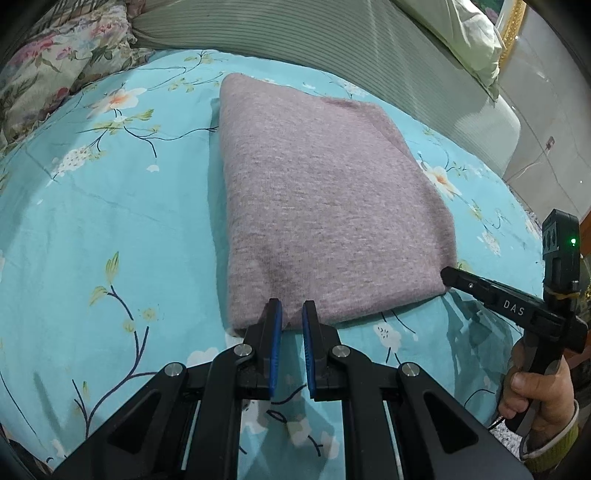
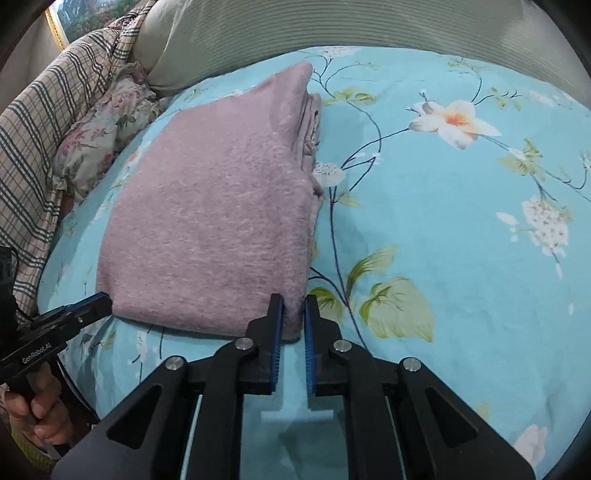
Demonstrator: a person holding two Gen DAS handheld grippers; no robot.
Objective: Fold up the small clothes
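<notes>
A mauve knit garment point(image 1: 325, 206) lies folded into a thick rectangle on the turquoise floral bedsheet point(image 1: 110, 221). My left gripper point(image 1: 291, 310) has its blue-padded fingers closed on the garment's near edge, close to its left corner. My right gripper point(image 1: 448, 277) touches the garment's near right corner. In the right wrist view the garment point(image 2: 214, 221) shows stacked layers along its right side, and my right gripper point(image 2: 294, 306) pinches its near right corner. The left gripper point(image 2: 99, 301) appears there at the near left corner.
A flowered pillow point(image 1: 55, 74) and a plaid quilt point(image 2: 40, 147) lie at the left. A ribbed green headboard cushion point(image 1: 295, 33) runs along the back. A pale pillow point(image 1: 461, 33) sits at the far right. The bed's edge drops off at the right point(image 1: 524, 206).
</notes>
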